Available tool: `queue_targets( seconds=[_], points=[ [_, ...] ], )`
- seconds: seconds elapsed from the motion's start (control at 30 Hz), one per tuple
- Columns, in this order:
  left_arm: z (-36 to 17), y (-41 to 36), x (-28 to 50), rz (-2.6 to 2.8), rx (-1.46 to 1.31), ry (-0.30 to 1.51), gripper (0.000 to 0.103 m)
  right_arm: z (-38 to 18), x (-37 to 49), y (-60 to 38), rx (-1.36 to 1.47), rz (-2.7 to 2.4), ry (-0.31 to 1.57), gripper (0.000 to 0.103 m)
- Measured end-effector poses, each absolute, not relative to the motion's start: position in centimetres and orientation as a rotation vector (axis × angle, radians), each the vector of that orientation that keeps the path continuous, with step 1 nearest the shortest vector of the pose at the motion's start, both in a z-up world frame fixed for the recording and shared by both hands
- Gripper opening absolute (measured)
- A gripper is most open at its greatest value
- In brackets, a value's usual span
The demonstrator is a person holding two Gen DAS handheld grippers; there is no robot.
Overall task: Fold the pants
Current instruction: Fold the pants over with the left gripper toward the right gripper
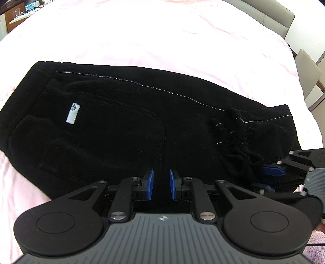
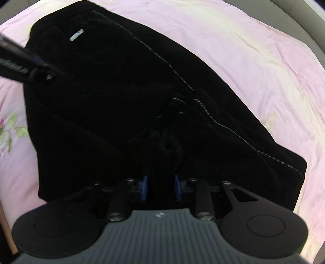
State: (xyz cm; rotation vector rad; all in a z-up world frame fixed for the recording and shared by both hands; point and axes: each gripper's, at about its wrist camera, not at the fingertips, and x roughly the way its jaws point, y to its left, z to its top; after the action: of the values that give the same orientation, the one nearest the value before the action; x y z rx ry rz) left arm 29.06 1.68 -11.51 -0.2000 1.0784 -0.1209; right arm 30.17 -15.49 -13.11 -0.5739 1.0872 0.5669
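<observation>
Black pants (image 1: 121, 121) lie folded over on a pink bed sheet (image 1: 162, 36), with a white stitched seam and a small white label (image 1: 73, 113). My left gripper (image 1: 161, 182) is low over the near edge of the pants, blue pads a little apart, nothing between them. My right gripper (image 2: 160, 186) is at the bunched cuffs (image 2: 168, 150) and its blue pads stand on either side of that black fabric. It also shows at the right edge of the left wrist view (image 1: 270, 174). The pants (image 2: 121, 91) fill the right wrist view.
The pink sheet (image 2: 254, 50) has a flower print (image 2: 12, 128) at the left. A grey padded headboard (image 1: 284, 18) and wall panels are at the far right. A wooden desk with clutter (image 1: 20, 14) is at the far left.
</observation>
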Motion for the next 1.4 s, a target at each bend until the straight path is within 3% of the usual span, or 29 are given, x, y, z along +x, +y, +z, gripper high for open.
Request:
queue_targets(
  seconds=[0.03,0.23,0.37,0.47,0.53,0.6,0.93,1.07,1.13,1.23,1.4],
  points=[
    [-11.7,1.7,29.3,-0.125,-0.200,1.079,0.019,-12.5,30.1,-15.6,-0.559,0.586,1.092,0.041],
    [-11.9,1.4,30.1,-0.140,-0.202,1.062,0.021,-8.1,29.7,-17.4,-0.522,0.615,1.048,0.048],
    [-11.6,1.2,30.3,-0.144,-0.230,1.065,0.023,-6.1,30.1,-20.3,-0.534,0.519,0.998,0.047],
    [-11.2,1.0,30.6,-0.154,-0.260,1.050,0.023,-6.2,31.5,-23.0,-0.509,0.394,0.998,0.042],
    [-11.0,1.0,30.9,-0.156,-0.275,1.037,0.023,-7.0,32.6,-24.6,-0.458,0.332,1.021,0.029],
    [-11.0,0.9,31.3,-0.173,-0.295,1.040,0.023,-8.0,33.4,-25.9,-0.413,0.296,1.050,0.024],
    [-12.8,-0.6,33.8,-0.268,-0.464,1.084,0.023,-12.1,36.1,-24.3,-0.190,0.435,1.082,0.023],
    [-13.7,-1.3,34.9,-0.288,-0.534,1.111,0.032,-13.4,36.2,-21.8,-0.105,0.562,1.102,0.022],
    [-13.9,-1.7,35.3,-0.300,-0.552,1.120,0.036,-14.3,36.0,-20.7,-0.088,0.585,1.123,0.000],
    [-14.0,-2.0,35.8,-0.316,-0.579,1.126,0.044,-14.7,35.6,-20.1,-0.068,0.589,1.129,0.000],
    [-14.4,-3.3,36.4,-0.300,-0.527,1.171,0.045,-14.5,35.4,-21.2,-0.024,0.597,1.132,0.000]
  ],
)
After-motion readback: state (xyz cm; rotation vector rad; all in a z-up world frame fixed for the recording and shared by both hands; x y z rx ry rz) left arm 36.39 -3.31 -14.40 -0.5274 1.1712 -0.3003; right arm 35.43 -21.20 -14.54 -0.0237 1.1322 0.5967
